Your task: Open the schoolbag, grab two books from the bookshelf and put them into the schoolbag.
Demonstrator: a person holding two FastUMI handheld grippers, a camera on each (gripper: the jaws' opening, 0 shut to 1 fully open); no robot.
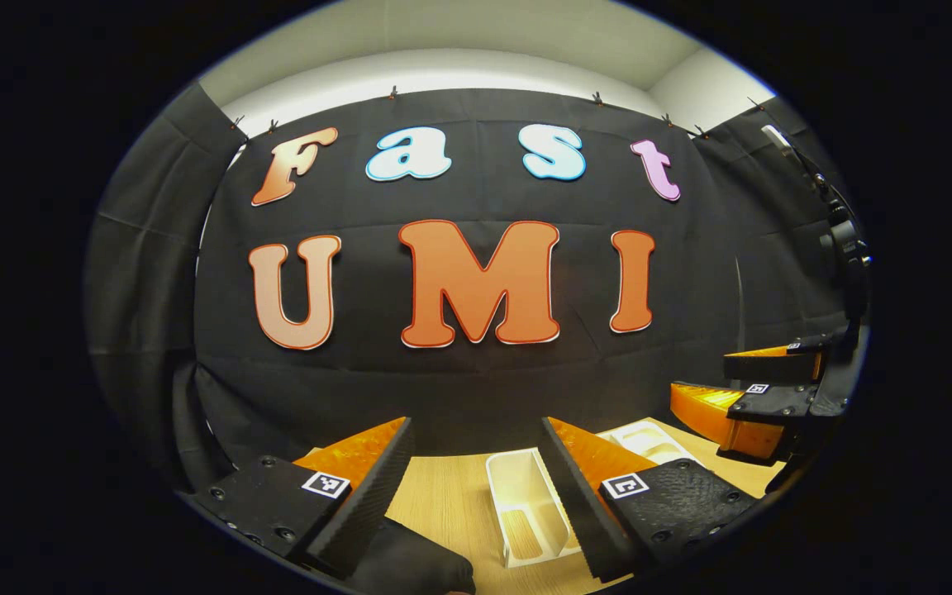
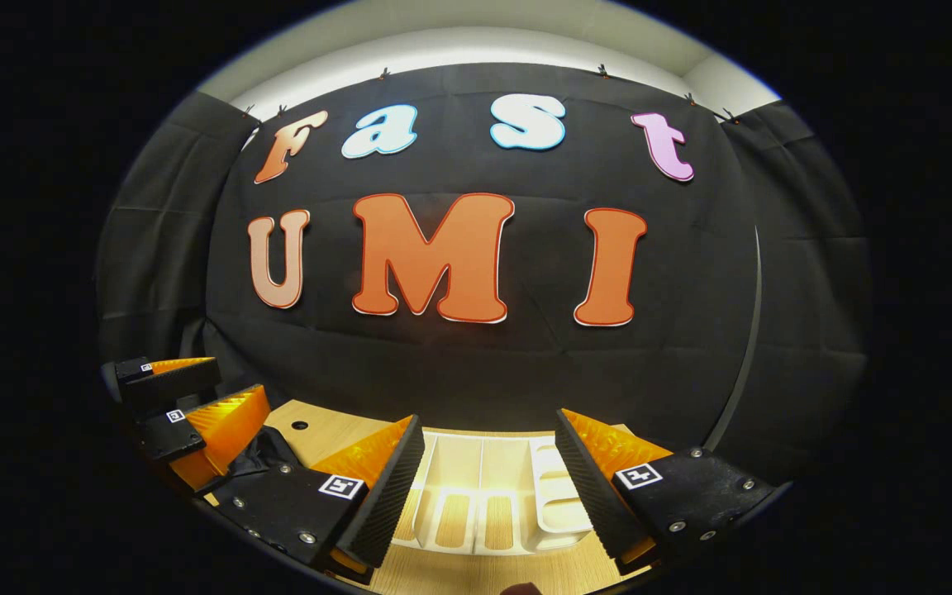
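Observation:
My left gripper point(image 1: 476, 423) is open, its orange and black fingers held over a wooden table point(image 1: 443, 496). Between them, farther off, stands a white slotted bookshelf point(image 1: 525, 504). A bit of black fabric point(image 1: 414, 566), perhaps the schoolbag, lies under the left finger at the bottom edge. My right gripper point(image 1: 703, 376) hangs open at the right. In the right gripper view, the right gripper point(image 2: 489, 417) is open straight in front of the white bookshelf point(image 2: 484, 487), whose upright slots face me. The left gripper point(image 2: 236, 384) floats open at the left, above the black fabric point(image 2: 265, 453).
Black cloth walls close the booth behind the table point(image 2: 319, 426) and on both sides. A dark stand with cables point(image 1: 844, 240) rises at the far right in the left gripper view. A small hole point(image 2: 300, 426) marks the tabletop near the back left.

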